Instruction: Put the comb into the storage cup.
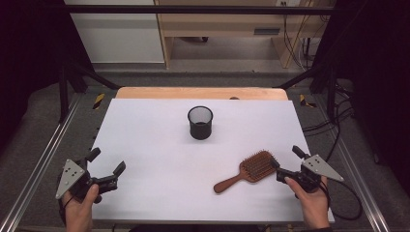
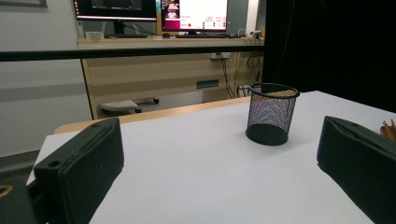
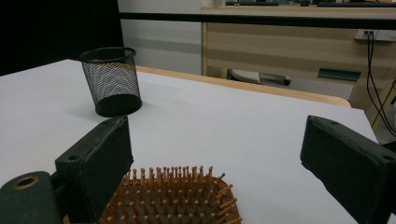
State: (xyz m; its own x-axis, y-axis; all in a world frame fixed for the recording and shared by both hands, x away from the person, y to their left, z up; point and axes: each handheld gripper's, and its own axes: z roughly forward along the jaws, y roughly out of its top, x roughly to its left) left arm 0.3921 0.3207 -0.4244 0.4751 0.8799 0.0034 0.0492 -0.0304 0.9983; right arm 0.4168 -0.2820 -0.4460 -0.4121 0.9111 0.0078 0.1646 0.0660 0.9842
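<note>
Overhead, a white table fronts wooden desks; the hairbrush lies near-right, handle pointing near-left. Left gripper and right gripper gape, empty.

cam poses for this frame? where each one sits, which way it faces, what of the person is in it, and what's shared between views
High view: above the person's side, facing forward and down on the white table; both hands, left gripper and right gripper show.
Left gripper view: low near the table's near left corner, facing the mesh cup and desk behind; own open jaws at bottom.
Right gripper view: low at near right, just over the hairbrush head, facing the cup; own open jaws.
Shared: all three show the mesh cup; the high and right gripper views share the hairbrush.
</note>
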